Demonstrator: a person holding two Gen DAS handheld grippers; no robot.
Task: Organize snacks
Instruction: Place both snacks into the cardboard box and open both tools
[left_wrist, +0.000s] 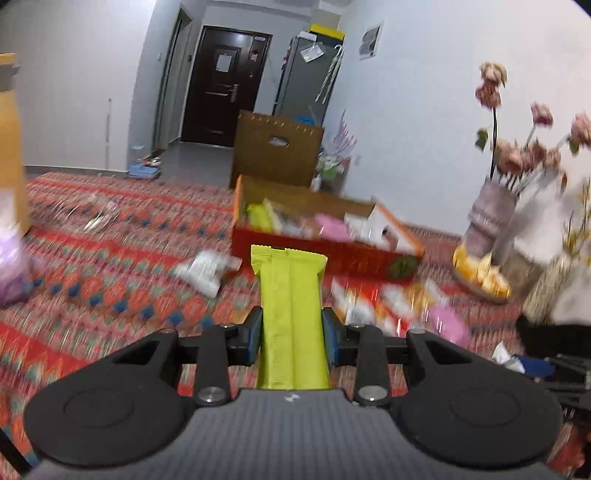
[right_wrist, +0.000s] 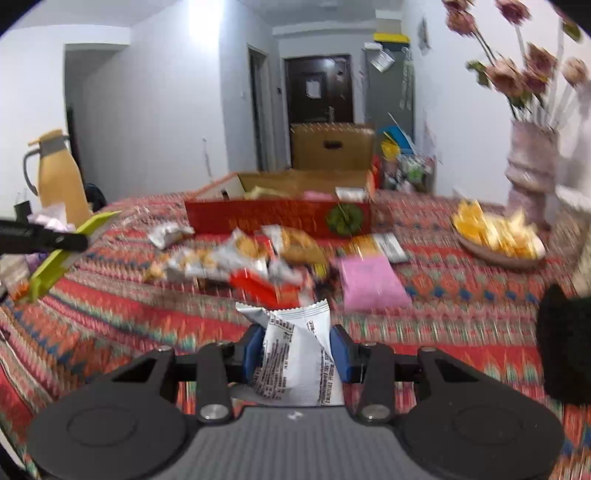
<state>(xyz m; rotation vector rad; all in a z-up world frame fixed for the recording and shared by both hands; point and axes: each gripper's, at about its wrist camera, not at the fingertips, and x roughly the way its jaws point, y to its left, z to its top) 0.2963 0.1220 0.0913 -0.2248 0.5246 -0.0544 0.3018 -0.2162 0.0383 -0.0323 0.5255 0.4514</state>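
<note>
The left tongs (left_wrist: 291, 338) are closed on a lime-green snack bar (left_wrist: 290, 306), gripped across its mid-length and carried clear of the patterned bench (left_wrist: 110, 280). The right tongs (right_wrist: 297, 352) are clamped on a white foil snack packet (right_wrist: 297, 354), held at its waist. Both wrappers are judged light, soft and crushable, best pinched flat across the sides. The open red box (right_wrist: 277, 218) is seen beyond, with loose snacks between.
</note>
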